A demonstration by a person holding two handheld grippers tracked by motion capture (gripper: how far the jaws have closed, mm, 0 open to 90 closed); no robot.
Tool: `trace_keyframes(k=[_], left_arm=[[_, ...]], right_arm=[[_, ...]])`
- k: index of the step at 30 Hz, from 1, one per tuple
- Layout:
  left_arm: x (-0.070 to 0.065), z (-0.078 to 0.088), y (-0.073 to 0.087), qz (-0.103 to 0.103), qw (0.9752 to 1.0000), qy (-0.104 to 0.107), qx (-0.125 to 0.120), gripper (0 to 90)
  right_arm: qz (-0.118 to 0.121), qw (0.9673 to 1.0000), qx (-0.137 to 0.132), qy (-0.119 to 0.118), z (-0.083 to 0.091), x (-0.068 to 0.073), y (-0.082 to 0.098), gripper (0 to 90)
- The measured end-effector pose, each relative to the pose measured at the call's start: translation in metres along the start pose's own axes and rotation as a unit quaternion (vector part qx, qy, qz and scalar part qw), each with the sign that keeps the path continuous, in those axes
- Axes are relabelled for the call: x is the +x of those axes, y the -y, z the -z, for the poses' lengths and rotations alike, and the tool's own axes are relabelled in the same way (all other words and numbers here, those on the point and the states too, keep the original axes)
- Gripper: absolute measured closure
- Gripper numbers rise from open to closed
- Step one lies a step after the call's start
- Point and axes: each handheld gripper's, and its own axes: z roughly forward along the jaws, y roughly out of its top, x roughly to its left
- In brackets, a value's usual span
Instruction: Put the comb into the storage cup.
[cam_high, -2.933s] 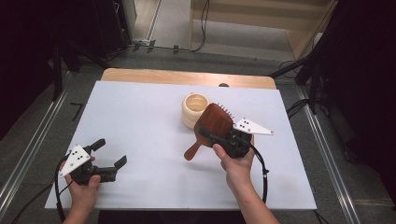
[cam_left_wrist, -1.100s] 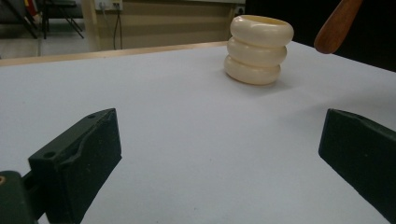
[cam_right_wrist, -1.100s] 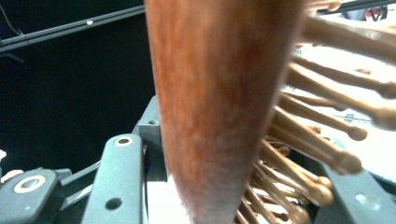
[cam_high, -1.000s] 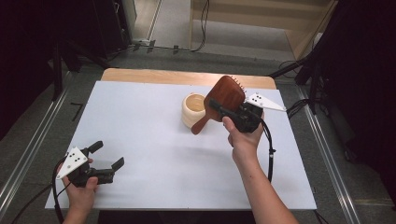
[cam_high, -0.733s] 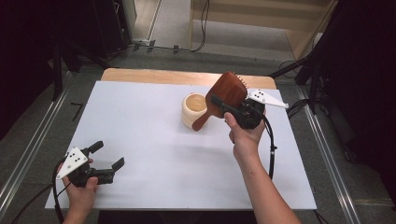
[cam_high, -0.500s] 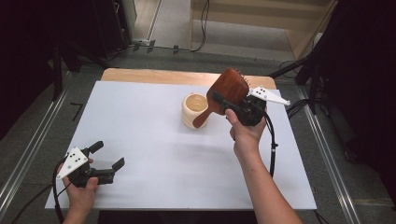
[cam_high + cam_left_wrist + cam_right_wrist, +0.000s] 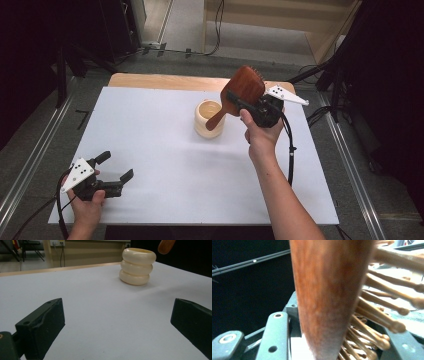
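Observation:
A brown wooden hairbrush [image 7: 240,92] hangs tilted above the table, its head clamped in my right gripper [image 7: 248,102], which is shut on it. The handle tip [image 7: 212,124] slants down over the cream ribbed holder [image 7: 209,119]; whether it touches the rim I cannot tell. Close up, the brush back [image 7: 329,295] and its wooden bristles [image 7: 384,307] sit between the right jaws. My left gripper [image 7: 116,167] rests low at the near left, open, nothing between its fingers [image 7: 42,326]. From there the holder [image 7: 137,266] stands far off with the handle tip [image 7: 166,245] above it.
A white sheet [image 7: 150,150] covers the table, with a wooden edge [image 7: 150,80] at the back. Metal rails [image 7: 30,165] run along both sides. A black cable [image 7: 290,150] trails from the right gripper along the forearm.
My right gripper has lifted the brush and carried it back and rightward, tipping its head up so the handle points down at the holder. The left gripper stayed put.

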Motion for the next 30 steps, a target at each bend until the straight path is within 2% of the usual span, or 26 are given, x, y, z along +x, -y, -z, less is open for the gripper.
trace_keyframes(k=[12, 30], left_arm=[[0.0, 0.0, 0.0, 0.0, 1.0, 0.0, -0.001, 0.0], [-0.001, 0.0, 0.0, -0.002, 1.0, 0.0, -0.002, 0.0]], right_arm=[[-0.012, 0.9999, -0.001, 0.007, -0.008, -0.009, -0.004, 50.8], [-0.011, 0.9997, -0.003, 0.02, -0.018, -0.017, -0.018, 50.7]])
